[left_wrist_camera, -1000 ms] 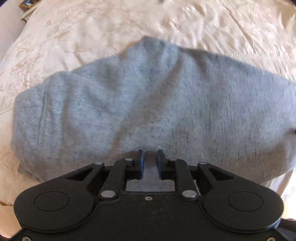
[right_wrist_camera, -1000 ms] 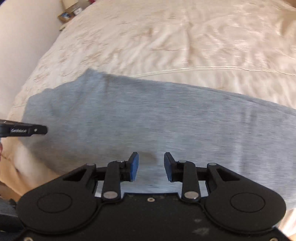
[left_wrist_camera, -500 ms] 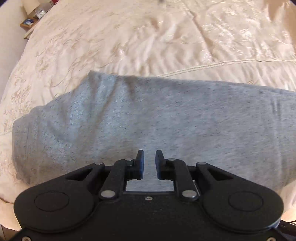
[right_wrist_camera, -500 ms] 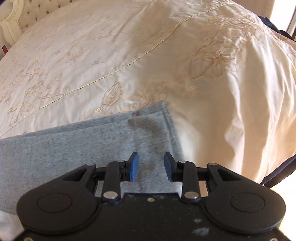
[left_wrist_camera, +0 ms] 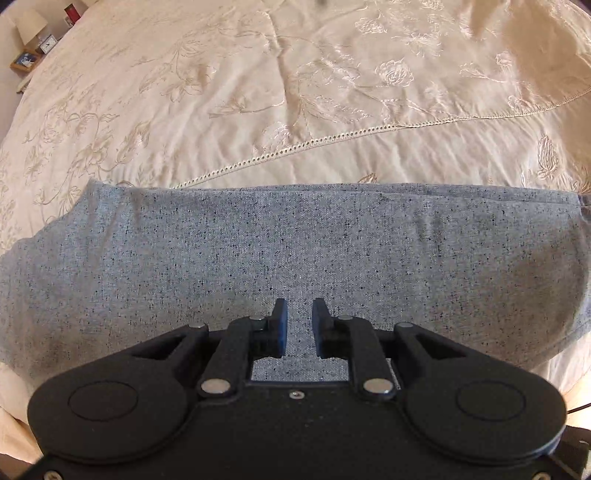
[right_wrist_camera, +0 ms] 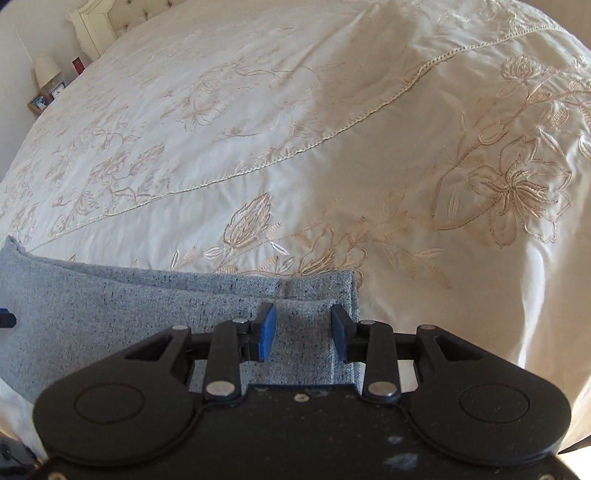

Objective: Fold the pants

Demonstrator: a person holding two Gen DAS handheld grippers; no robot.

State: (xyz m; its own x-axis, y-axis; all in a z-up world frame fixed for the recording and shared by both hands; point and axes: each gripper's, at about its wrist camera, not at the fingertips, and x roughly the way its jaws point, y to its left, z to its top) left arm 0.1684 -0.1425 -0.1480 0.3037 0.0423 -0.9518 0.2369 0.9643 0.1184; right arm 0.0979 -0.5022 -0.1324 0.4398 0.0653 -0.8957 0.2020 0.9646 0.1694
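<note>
Grey speckled pants (left_wrist_camera: 295,254) lie flat in a long band across the near edge of a cream embroidered bedspread (left_wrist_camera: 295,92). My left gripper (left_wrist_camera: 298,319) is open with a narrow gap, low over the middle of the fabric, holding nothing. In the right wrist view the pants' hemmed end (right_wrist_camera: 317,288) lies under my right gripper (right_wrist_camera: 303,323), which is open and empty, its blue pads either side of the cuff. The tip of the left gripper (right_wrist_camera: 6,319) shows at that view's left edge.
The bedspread (right_wrist_camera: 295,129) stretches far beyond the pants. A nightstand with a lamp and small frames (left_wrist_camera: 31,44) stands at the far left, also in the right wrist view (right_wrist_camera: 46,85). A white headboard (right_wrist_camera: 96,29) is at the back. The bed edge drops off on the right (right_wrist_camera: 546,332).
Both grippers moved right along the pants. The right one went from the middle to the hemmed end and opened wider. The pants, bunched a second ago, now lie flat.
</note>
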